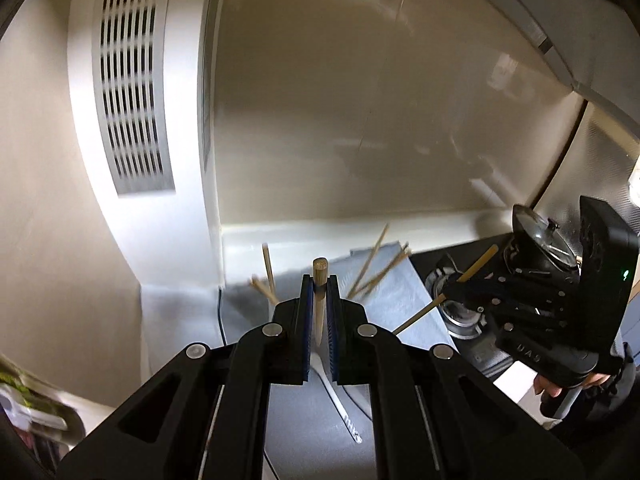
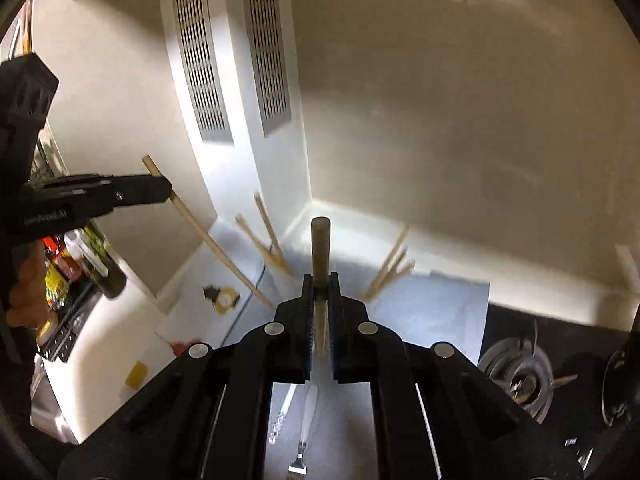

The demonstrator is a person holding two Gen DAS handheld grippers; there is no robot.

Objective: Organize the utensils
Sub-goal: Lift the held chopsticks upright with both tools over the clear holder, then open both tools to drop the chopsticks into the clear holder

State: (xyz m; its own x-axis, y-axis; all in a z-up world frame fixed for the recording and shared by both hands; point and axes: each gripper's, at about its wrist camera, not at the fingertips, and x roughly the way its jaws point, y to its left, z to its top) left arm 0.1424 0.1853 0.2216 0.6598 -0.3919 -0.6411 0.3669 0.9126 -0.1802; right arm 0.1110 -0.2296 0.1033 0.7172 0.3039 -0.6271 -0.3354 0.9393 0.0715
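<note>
Motion-blurred loose chopsticks (image 1: 376,270); fork (image 2: 299,466) cut off at bottom edge.

Clamped in the matt black plastic left gripper (image 1: 320,292) was a pale, smooth wooden chopstick (image 1: 319,280), while beyond it a glossy cream wall panel (image 1: 360,120) shone and below it lay a matt grey-blue cloth mat (image 1: 404,308).

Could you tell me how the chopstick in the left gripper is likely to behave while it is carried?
The chopstick looks like round, thin wood, so probably stiff and light. The left gripper pinches it near its top end, so it may pivot. Released on the mat, it could roll.
</note>
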